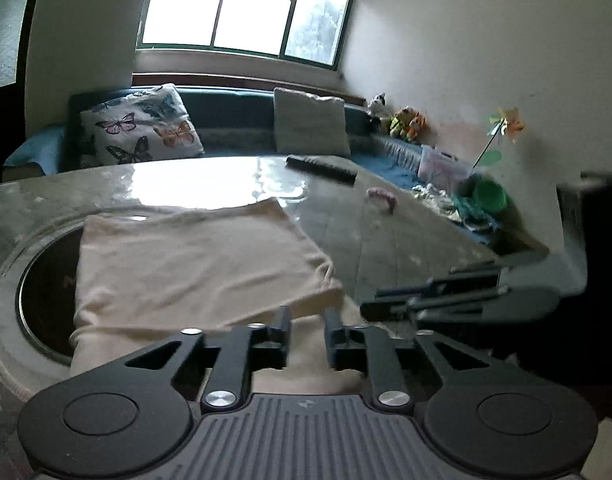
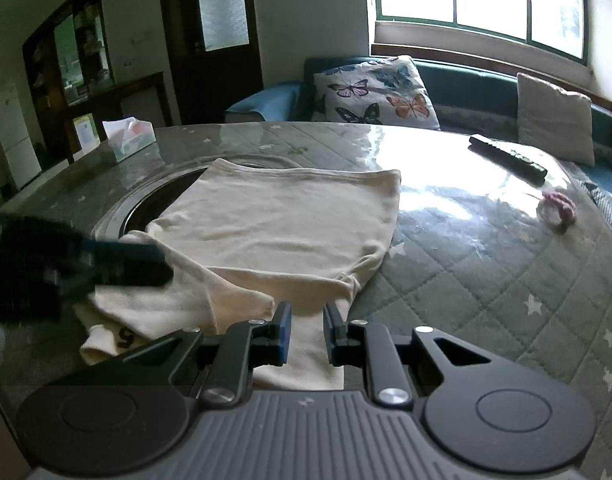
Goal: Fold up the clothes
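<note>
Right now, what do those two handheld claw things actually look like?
Both look alike. The left gripper and right gripper each have a grey ribbed body, black round-ended side plates, black link arms with silver pivot bolts, and two short fingers with blue pads. No cables or sleeves show.

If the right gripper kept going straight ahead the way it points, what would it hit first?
Most likely the cream shirt: the open right gripper points at its near folded edge, though the exact height above the cloth is unclear.
</note>
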Tool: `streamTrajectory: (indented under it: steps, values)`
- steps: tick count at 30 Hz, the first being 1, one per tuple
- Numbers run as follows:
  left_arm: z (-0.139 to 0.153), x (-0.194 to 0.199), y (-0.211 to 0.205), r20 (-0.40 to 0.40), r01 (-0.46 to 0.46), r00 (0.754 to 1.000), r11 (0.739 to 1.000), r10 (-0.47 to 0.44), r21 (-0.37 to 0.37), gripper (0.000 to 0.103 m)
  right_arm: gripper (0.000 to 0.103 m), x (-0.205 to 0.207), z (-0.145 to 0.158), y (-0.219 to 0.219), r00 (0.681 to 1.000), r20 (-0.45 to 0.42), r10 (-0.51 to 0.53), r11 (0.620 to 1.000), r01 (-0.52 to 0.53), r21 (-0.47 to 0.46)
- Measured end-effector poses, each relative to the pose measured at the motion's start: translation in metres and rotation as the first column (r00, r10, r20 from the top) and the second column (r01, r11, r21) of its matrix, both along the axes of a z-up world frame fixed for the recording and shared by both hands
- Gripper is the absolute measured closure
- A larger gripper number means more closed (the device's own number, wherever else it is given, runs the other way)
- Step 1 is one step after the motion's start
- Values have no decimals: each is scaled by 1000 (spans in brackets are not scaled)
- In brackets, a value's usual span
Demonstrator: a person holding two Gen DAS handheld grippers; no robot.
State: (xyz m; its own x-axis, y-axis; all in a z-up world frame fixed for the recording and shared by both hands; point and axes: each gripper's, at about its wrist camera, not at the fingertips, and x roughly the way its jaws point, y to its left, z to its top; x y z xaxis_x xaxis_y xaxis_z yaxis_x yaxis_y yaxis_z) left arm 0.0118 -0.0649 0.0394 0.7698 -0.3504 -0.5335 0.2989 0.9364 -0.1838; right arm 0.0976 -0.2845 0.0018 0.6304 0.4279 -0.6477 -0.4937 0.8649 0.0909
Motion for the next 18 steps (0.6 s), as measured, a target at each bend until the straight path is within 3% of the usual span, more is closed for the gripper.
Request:
streamTrajectory:
  steps: [4, 10, 18]
  values:
    - [-3, -7, 27, 25, -73, 997, 996, 72, 40, 57, 86, 3, -3, 6, 999, -34, 27, 999, -26, 23]
    - [-10, -31, 79, 33, -225, 974, 969, 223, 103, 47, 86, 1, -13, 23, 993, -90, 82, 997, -80, 24]
    - [-32, -47, 116, -28, -296, 952, 943, 303, 149, 45, 81, -1, -23, 31, 984, -158, 89, 996, -86, 27]
